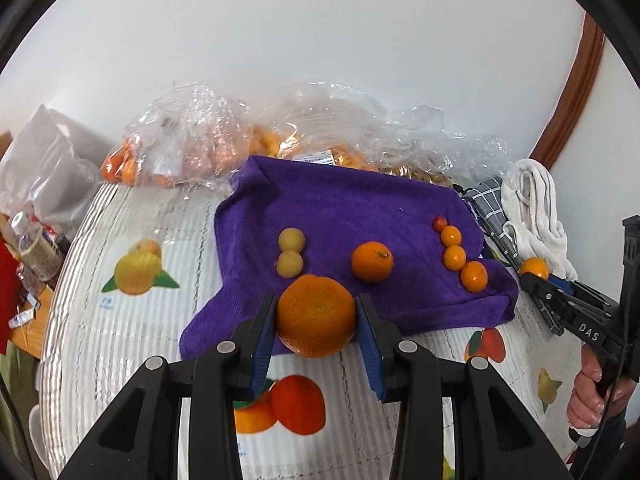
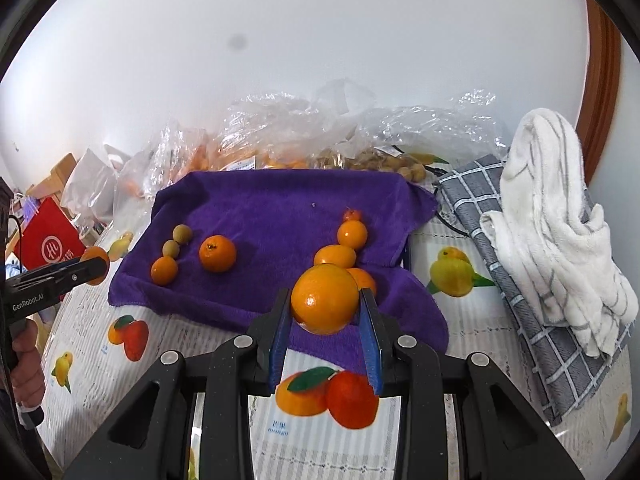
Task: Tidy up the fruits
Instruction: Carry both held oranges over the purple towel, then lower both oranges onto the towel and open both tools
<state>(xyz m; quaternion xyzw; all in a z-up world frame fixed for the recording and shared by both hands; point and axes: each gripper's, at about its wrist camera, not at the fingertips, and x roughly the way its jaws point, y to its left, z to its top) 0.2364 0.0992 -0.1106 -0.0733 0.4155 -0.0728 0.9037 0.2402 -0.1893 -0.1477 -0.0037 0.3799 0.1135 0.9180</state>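
A purple towel (image 1: pixel 352 204) lies on the fruit-print tablecloth (image 1: pixel 120 340). On it are two pale longans (image 1: pixel 291 252), one mandarin (image 1: pixel 372 261) and a row of small kumquats (image 1: pixel 460 258) with a tiny red fruit (image 1: pixel 439 223) at its far end. My left gripper (image 1: pixel 316 316) is shut on a large rough orange (image 1: pixel 316 314) above the towel's near edge. My right gripper (image 2: pixel 325 300) is shut on a smooth kumquat (image 2: pixel 325 298) above the near end of the kumquat row (image 2: pixel 344 248); it also shows in the left wrist view (image 1: pixel 534 269).
Clear plastic bags of fruit (image 1: pixel 240 136) line the wall behind the towel. A grey checked cloth (image 2: pixel 500 264) and a white towel (image 2: pixel 552 216) lie at the right. Bottles (image 1: pixel 32 244) and a red box (image 2: pixel 48 236) stand at the left past the table's edge.
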